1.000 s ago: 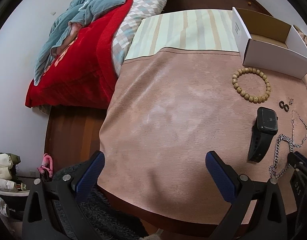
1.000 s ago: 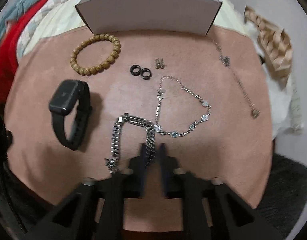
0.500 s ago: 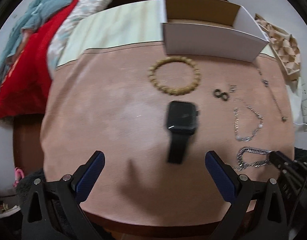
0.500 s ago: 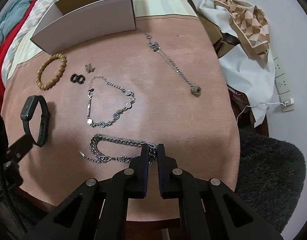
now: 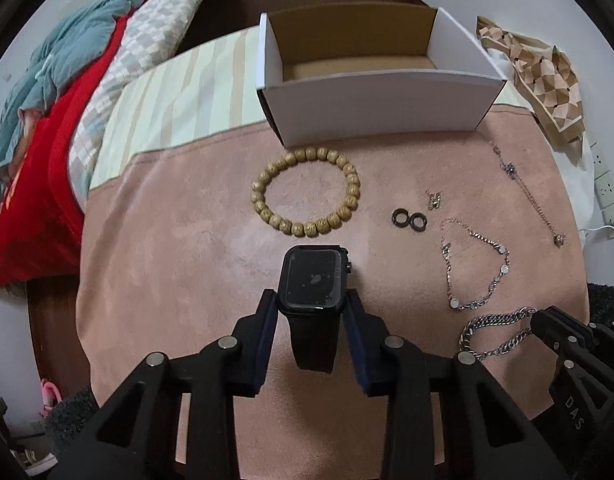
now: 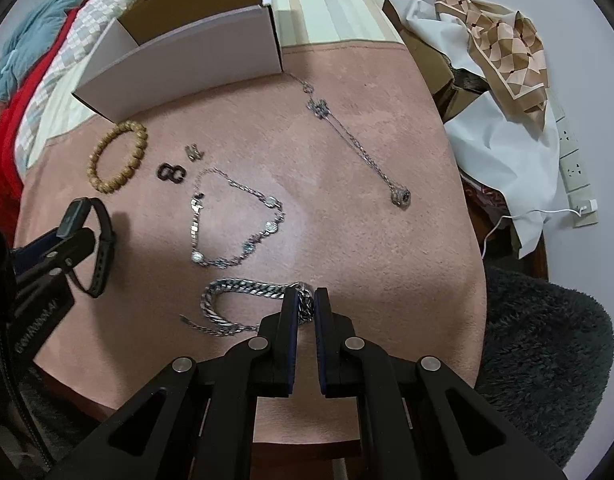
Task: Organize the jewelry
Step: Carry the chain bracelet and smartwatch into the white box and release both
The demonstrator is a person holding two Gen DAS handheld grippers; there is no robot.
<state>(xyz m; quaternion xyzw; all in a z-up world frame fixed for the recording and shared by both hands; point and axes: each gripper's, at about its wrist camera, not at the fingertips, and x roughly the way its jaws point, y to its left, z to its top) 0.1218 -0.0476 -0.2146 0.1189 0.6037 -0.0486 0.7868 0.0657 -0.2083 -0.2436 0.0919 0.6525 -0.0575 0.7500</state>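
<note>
Left wrist view: box (image 5: 381,102) sat top centre on the tablecloth (image 5: 179,240), bead bracelet (image 5: 305,193) just below it, watch (image 5: 313,280) under that. Two rings (image 5: 408,219) right of the bracelet, chains (image 5: 491,334) lower right.

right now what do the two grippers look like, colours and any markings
Both are matte black plastic with triangular cut-outs and round silver pivot bolts. The left gripper has flat fingers lined with dark blue pads. The right gripper has the same blue-lined fingers, and in the left wrist view its black body shows raised lettering reading DAS. A black cable runs at the left edge of the right wrist view.
</note>
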